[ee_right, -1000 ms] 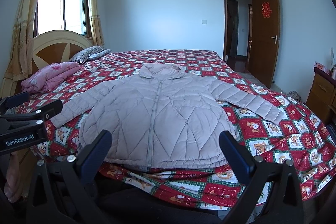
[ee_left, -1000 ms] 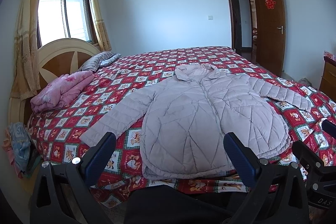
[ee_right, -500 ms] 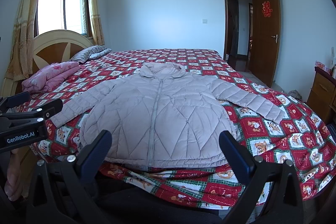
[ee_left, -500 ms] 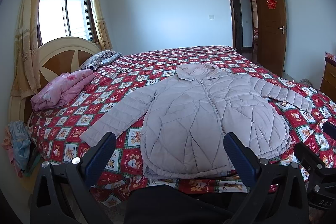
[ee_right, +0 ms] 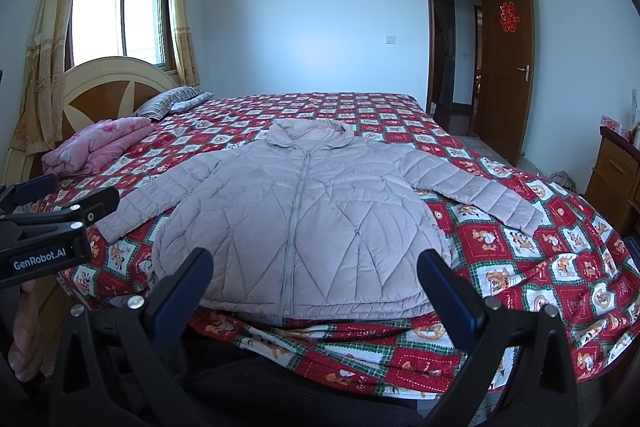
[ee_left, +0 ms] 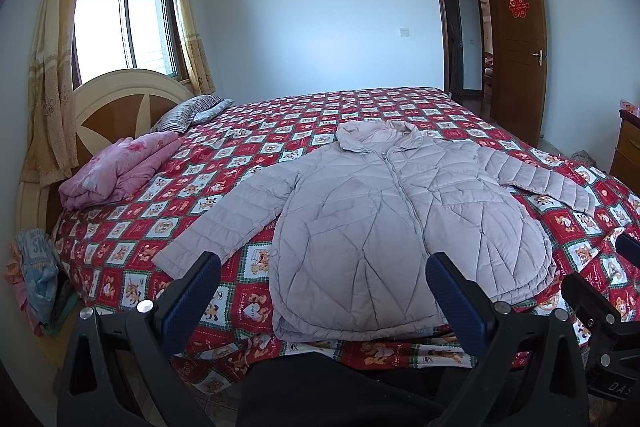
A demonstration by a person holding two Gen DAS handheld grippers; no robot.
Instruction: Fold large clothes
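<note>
Pale mauve-grey and quilted in diagonal stitch lines, the puffer jacket point(ee_right: 304, 211) lies flat on its back in front of you, spread across the near half of the bed point(ee_right: 532, 267). Its zip is closed from hem to collar, the collar points to the far side and the hem runs along the near edge of the mattress. Both sleeves are stretched out and angled toward you: the left sleeve point(ee_left: 224, 223) ends near the left bed edge, the right sleeve point(ee_right: 476, 191) reaches out over the red, white and green checked bedspread point(ee_left: 120, 247). The fabric looks smooth, with only shallow creases across the front panels.

Your left gripper point(ee_left: 324, 287) hangs above the near edge with its blue-padded fingers spread wide, grasping nothing; the jacket hem shows between them. Your right gripper point(ee_right: 316, 283) is likewise spread and empty, just short of the hem, centred roughly on the zip. In the right wrist view your left gripper's body shows at the left edge, with your hand point(ee_right: 24, 339) below it.

At the far left, a folded pink quilt point(ee_left: 120, 167) and a striped pillow point(ee_left: 188, 111) rest by the headboard point(ee_left: 120, 107), well apart from the jacket.
</note>
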